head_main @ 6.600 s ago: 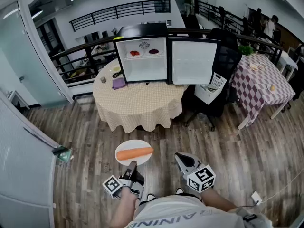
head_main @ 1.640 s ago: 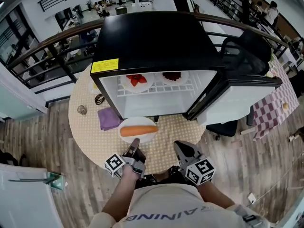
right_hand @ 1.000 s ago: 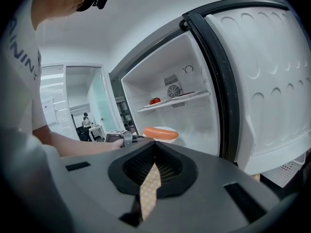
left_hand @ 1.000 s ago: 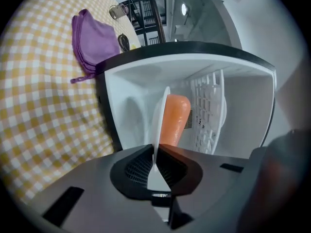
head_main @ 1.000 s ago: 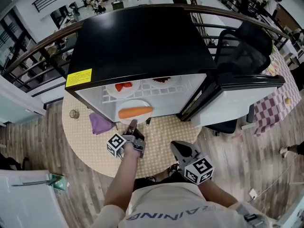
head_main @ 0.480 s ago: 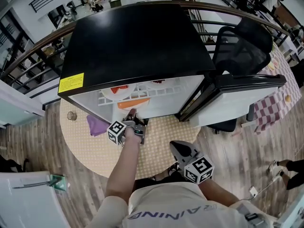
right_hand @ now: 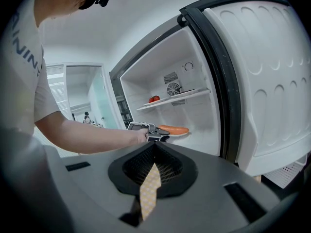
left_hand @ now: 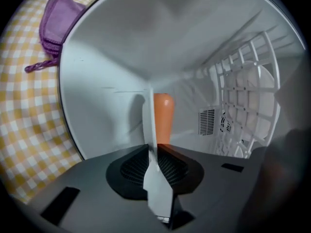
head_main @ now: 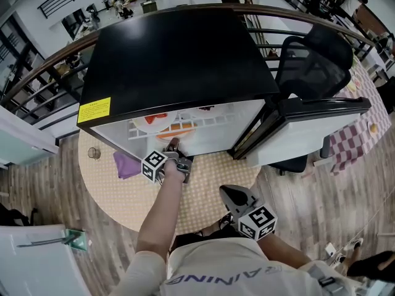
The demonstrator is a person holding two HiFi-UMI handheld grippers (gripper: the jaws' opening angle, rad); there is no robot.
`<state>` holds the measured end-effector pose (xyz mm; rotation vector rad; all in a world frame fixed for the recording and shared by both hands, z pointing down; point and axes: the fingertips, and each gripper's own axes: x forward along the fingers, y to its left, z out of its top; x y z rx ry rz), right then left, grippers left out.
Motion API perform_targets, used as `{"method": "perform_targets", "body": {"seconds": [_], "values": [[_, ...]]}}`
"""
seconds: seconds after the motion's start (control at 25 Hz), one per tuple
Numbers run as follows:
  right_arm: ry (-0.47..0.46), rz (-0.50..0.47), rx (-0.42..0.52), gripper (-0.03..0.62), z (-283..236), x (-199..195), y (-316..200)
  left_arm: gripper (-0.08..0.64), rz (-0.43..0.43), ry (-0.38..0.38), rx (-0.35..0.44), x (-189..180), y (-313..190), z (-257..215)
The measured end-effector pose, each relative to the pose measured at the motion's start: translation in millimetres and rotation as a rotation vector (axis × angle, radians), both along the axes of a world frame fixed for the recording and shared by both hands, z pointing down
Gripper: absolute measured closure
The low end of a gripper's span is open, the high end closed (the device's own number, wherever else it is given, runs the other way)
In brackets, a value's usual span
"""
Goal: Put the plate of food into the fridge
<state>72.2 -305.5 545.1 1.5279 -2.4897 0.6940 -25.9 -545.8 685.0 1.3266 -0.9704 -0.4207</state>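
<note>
The left hand-held gripper reached into the open fridge, tips just inside the lower compartment. Its jaws had just been opening: grip released, w/ only a narrow gap, and the rim of the plate sat btwn them. The plate lay straight ahead of that gripper, under the wire shelf and low in the compartment; couldn't tell if it rested fully on the fridge floor. The carrot lay across the plate just beyond the tips. Above the gripper, on the wire shelf, sat red food on another dish.

Behind the gripper and off to its left, outside the fridge, a purple cloth lay on the surface, which had a yellow checked cover. The fridge door stood swung out to the gripper's right.

The right hand-held gripper hung well back from the fridge, to the right of and behind the left one, by the near edge of the surface. It was clenched, jaws together, nothing btwn them, and pointed toward the open compartment, w/ the person's left arm stretched across its view.
</note>
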Motion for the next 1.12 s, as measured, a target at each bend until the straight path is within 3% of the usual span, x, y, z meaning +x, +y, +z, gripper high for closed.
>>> {"method": "perform_targets", "body": {"seconds": [0.24,0.4,0.48,0.64,0.84,1.0,1.12], "values": [[-0.008,0.002,-0.007,0.572,3,-7,4,0.486,0.189,-0.159,0.067,6,4,-1],[-0.004,-0.002,-0.008,0.572,4,-13,5,0.429,0.311,-0.196,0.157,14,10,-9],[-0.004,-0.005,-0.007,0.572,4,-15,5,0.405,0.381,-0.249,0.194,18,14,-11],[-0.007,-0.009,-0.004,0.572,3,-21,4,0.405,0.494,-0.392,0.194,16,23,-3],[-0.006,-0.008,0.002,0.572,1,-27,5,0.407,0.572,-0.453,0.189,13,36,2],[-0.008,-0.006,0.009,0.572,-1,-33,7,0.406,0.723,-0.662,0.216,9,51,14],[-0.008,-0.009,0.008,0.572,-1,-38,9,0.41,0.791,-0.765,0.25,4,59,13]]}}
